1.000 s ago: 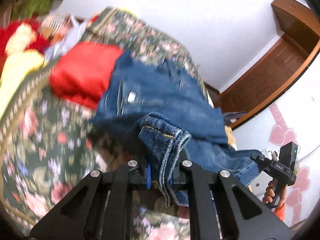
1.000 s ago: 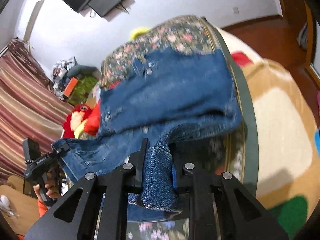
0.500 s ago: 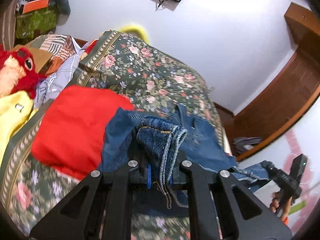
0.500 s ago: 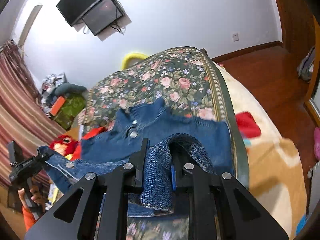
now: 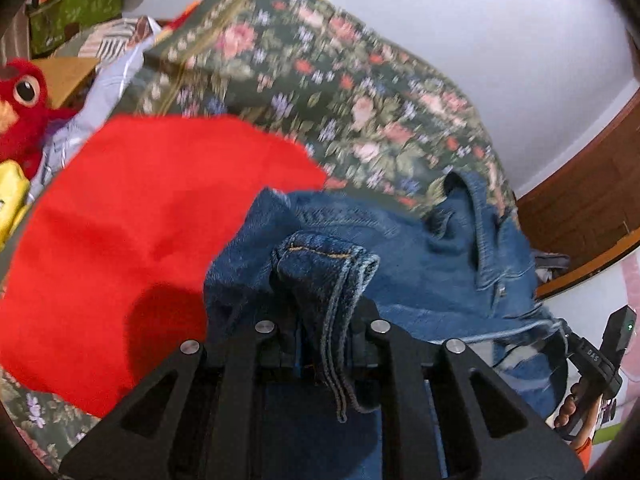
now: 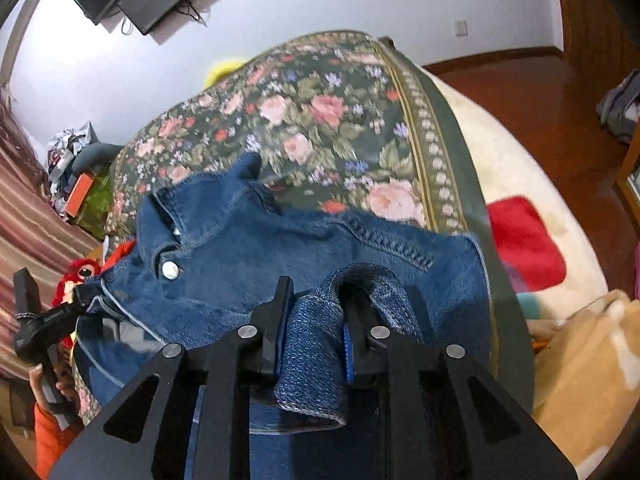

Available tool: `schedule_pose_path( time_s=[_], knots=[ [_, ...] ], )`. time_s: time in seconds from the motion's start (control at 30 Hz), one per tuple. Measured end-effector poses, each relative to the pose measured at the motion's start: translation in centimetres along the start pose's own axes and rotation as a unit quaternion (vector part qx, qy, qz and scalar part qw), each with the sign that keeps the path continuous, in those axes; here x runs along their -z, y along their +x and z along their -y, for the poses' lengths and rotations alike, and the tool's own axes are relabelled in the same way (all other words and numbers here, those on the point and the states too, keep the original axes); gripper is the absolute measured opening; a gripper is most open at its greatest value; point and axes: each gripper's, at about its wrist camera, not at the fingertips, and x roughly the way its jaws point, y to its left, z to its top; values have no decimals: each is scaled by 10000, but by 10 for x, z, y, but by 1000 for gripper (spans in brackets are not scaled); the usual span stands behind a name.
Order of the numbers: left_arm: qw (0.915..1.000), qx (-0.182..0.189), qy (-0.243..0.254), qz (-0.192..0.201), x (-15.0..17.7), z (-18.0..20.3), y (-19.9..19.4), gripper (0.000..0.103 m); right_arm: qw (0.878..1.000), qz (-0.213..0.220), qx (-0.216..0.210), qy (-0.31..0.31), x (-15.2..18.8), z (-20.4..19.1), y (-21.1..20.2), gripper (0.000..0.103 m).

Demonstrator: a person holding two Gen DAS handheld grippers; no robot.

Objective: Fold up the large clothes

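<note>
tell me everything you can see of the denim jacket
The denim jacket is mid-blue, with lighter seam stitching, a collar and a metal snap button. It lies crumpled and partly folded on the floral bedspread, one edge against the red garment. The left gripper and right gripper each clamp a bunched fold.

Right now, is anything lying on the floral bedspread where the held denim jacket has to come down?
Nothing visible ahead; the denim jacket already lies partly on the floral bedspread. A folded red garment borders it on one side.
</note>
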Motion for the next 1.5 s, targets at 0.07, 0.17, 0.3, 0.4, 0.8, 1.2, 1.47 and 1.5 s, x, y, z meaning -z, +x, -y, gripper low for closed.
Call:
schedule_pose_path(
  time_s=[0.07, 0.17, 0.3, 0.4, 0.8, 1.2, 1.47, 1.5],
  knots=[
    [10000, -17, 52, -75, 3, -1, 3, 18, 10000, -33, -32, -24, 3, 1, -3, 21],
    [9996, -127, 167, -196, 6, 5, -6, 24, 9998, 6, 10, -176, 4, -3, -17, 27],
    [9970, -416, 621, -199, 7, 19, -31, 39, 9946, 495, 864, -299, 8, -5, -52, 55],
    [9960, -392, 788, 174, 12, 25, -66, 57, 9932, 708, 794, -464, 18, -5, -82, 55],
    [9825, -209, 1829, -293, 82, 62, -77, 68, 9942, -17, 426, -990, 73, -43, -76, 55],
    [9773, -853, 1924, -237, 49, 69, -1, 70, 9826, -454, 591, -1699, 64, -96, 15, 55],
    [9863, -996, 1318, -30, -13, 67, 26, 70, 9904, 10, 1330, -366, -6, -49, 38, 55],
    [9876, -989, 1218, -54, -18, 64, 28, 70, 9899, 114, 1398, -191, -14, -38, 34, 55]
  ],
)
